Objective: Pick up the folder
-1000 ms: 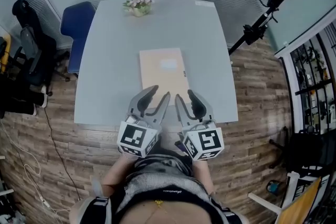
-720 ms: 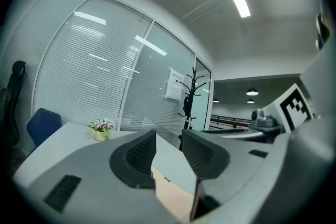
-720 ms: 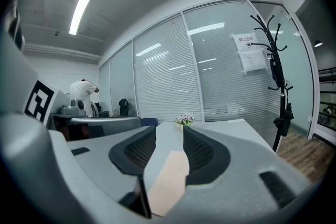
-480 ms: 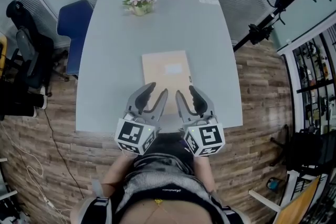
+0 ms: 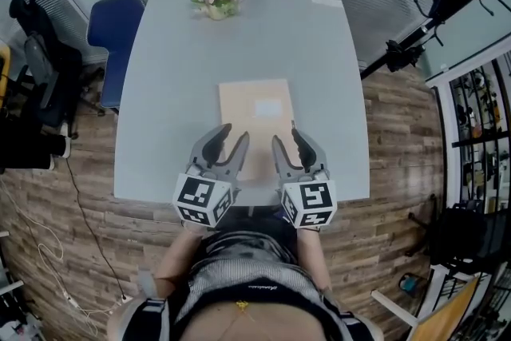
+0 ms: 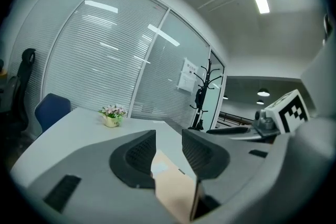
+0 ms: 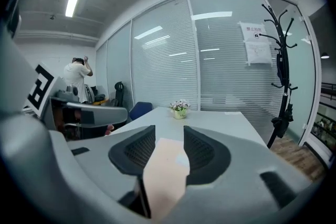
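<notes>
A tan folder [image 5: 257, 114] with a pale label lies flat on the grey table [image 5: 168, 108], its near end close to the table's front edge. My left gripper [image 5: 231, 138] hovers over the folder's near left corner and my right gripper [image 5: 287, 140] over its near right corner. Both point forward, side by side, open. In the left gripper view the folder [image 6: 173, 189] shows through the gap of the left gripper [image 6: 168, 145]. The right gripper view shows the folder [image 7: 164, 173] the same way, past the right gripper [image 7: 169, 145]. No pad presses on it.
A small pot of flowers [image 5: 215, 0] stands at the table's far edge. A blue chair [image 5: 112, 28] is at the far left and a black stand [image 5: 423, 20] at the right. A person [image 7: 77, 81] stands far off in the right gripper view.
Both grippers have moved forward and down, from in front of the table's edge to over the folder's near end. Their jaws look unchanged.
</notes>
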